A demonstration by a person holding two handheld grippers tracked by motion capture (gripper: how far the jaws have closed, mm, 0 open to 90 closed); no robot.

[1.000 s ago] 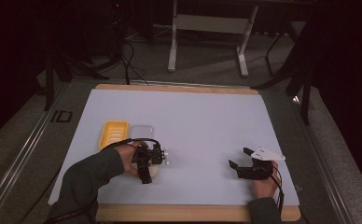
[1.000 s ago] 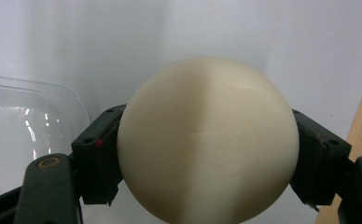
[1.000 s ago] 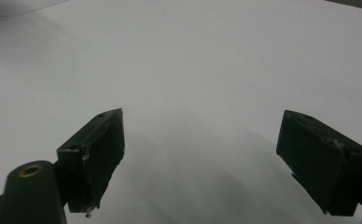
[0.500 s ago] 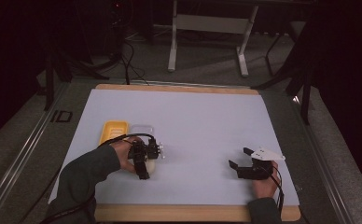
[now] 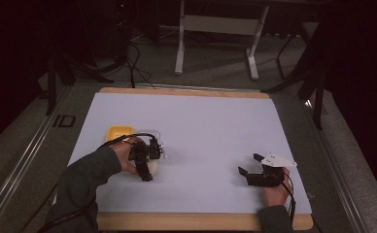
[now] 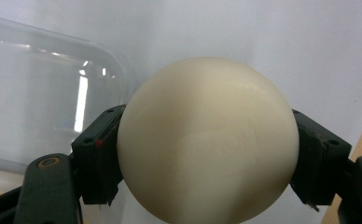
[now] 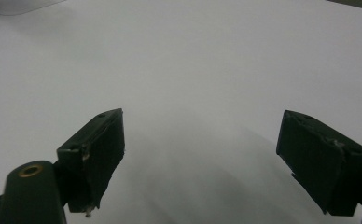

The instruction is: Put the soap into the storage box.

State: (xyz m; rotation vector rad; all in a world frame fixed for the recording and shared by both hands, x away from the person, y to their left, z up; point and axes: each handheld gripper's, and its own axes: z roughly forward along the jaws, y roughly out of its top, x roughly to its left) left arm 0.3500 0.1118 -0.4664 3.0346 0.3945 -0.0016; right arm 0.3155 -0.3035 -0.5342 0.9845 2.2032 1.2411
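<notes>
The smooth cream-white ball (image 6: 207,140) sits clamped between the two black jaws of my left gripper (image 5: 146,162), pads pressing its widest girth from either side so it cannot roll free, just above the white table sheet (image 5: 201,131) beside the clear plastic container (image 6: 44,98) and the yellow lid (image 5: 117,132). Its surface is glossy and unmarked apart from a faint embossed imprint. I keep my right gripper (image 7: 200,154) parked well apart with its jaws spread wide and empty.
</notes>
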